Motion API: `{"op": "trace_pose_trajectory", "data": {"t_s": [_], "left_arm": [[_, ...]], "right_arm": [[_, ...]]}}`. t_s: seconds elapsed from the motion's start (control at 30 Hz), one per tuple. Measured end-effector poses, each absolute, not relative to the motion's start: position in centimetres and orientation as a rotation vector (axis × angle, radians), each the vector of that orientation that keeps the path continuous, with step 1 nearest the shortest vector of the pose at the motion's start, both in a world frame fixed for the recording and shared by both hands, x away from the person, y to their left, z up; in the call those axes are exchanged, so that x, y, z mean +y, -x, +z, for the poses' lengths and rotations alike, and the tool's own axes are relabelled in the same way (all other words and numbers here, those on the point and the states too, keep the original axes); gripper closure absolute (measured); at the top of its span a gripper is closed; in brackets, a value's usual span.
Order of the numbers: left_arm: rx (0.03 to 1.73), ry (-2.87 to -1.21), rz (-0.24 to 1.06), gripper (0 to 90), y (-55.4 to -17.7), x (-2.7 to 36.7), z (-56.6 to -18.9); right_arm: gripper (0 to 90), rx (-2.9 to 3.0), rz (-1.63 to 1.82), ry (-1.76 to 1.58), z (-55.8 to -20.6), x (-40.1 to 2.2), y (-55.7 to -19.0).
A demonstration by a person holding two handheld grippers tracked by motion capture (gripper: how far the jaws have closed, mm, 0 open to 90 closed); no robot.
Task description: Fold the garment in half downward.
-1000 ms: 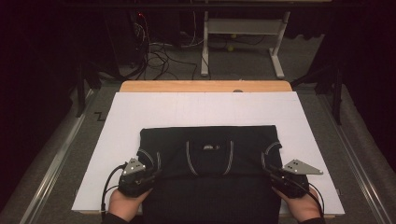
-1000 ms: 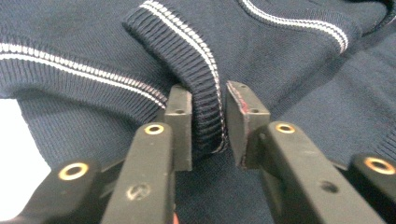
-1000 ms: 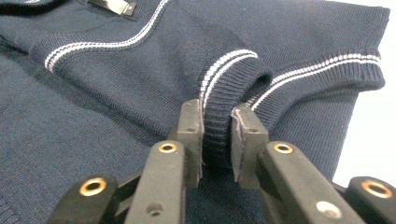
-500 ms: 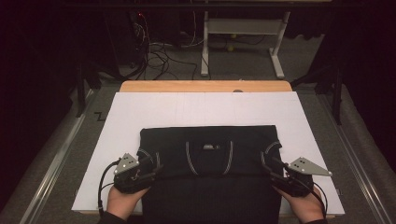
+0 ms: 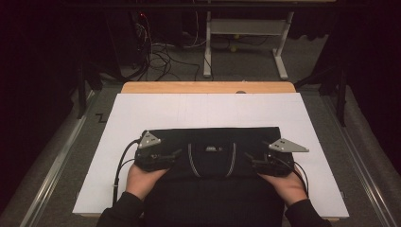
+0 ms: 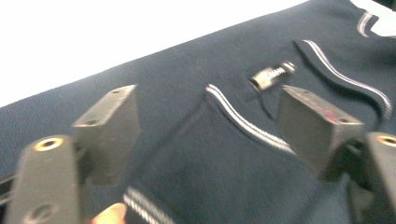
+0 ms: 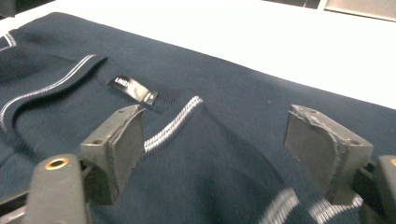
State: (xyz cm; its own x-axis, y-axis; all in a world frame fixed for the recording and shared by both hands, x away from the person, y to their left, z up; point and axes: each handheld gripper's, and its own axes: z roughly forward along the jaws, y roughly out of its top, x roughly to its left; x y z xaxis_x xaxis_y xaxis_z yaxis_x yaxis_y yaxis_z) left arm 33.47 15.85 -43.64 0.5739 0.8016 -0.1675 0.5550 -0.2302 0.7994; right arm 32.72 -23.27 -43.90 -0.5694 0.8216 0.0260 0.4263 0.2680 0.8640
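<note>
A dark navy knit shirt with pale striped trim (image 5: 210, 161) lies folded on the white table cover (image 5: 142, 113). Both the left gripper (image 5: 176, 152) and right gripper (image 5: 248, 157) hover over it, jaws just spread wide, nothing pinched (cloth lies loose beneath). A low pad could likely snag the collar and undo the fold.

black sleeves (image 5: 124, 211), black claws, grey plates

Before me a white sheet (image 5: 156, 113) covers a wooden table (image 5: 208, 87), whose far edge shows at frame centre. Beyond it, at top centre, I see a grey metal stand (image 5: 246, 28) and tangled cables (image 5: 158, 54) on grey carpet (image 5: 61, 156).
</note>
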Motion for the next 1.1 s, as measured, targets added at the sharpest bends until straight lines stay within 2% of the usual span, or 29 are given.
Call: {"op": "trace_pose_trajectory", "data": {"t_s": [0.1, 0.2, 0.3, 0.5, 0.57, 0.73, 0.8, 0.97, 1.03, 1.1], "left_arm": [[1.112, -1.929, 0.337, 11.2, -34.7, 15.2, -43.6], [1.111, -1.953, 0.325, 1.8, -35.6, 14.4, -43.6], [1.109, -1.997, 0.309, 0.0, -36.3, 13.4, -43.8], [1.157, -2.103, 0.274, 0.0, -37.6, 12.1, -45.0], [1.18, -2.139, 0.263, 4.6, -37.9, 12.0, -45.6], [1.153, -2.213, 0.236, 26.1, -37.9, 11.6, -46.5], [1.128, -2.212, 0.226, 34.6, -37.7, 11.4, -46.6], [1.108, -2.211, 0.188, 49.4, -37.4, 11.2, -46.6], [1.094, -2.213, 0.176, 56.9, -37.3, 11.1, -46.6], [1.082, -2.207, 0.146, 65.9, -37.3, 11.1, -46.5]], "right_arm": [[14.5, 2.133, 1.206, -1.129, -43.9, -22.3, -33.8], [6.7, 2.166, 1.164, -1.153, -44.1, -21.3, -34.8], [0.2, 2.186, 1.119, -1.167, -44.4, -20.5, -35.8], [3.2, 2.245, 1.043, -1.201, -45.3, -19.6, -37.0], [9.4, 2.25, 1.031, -1.223, -45.5, -19.6, -37.3], [25.9, 2.294, 1.004, -1.249, -46.0, -19.7, -37.5], [33.8, 2.31, 0.978, -1.26, -46.1, -19.7, -37.6], [50.3, 2.351, 0.953, -1.242, -46.5, -19.4, -37.6], [62.8, 2.363, 0.968, -1.235, -46.5, -19.3, -37.5], [80.0, 2.369, 0.972, -1.21, -46.4, -19.0, -37.3]]}}
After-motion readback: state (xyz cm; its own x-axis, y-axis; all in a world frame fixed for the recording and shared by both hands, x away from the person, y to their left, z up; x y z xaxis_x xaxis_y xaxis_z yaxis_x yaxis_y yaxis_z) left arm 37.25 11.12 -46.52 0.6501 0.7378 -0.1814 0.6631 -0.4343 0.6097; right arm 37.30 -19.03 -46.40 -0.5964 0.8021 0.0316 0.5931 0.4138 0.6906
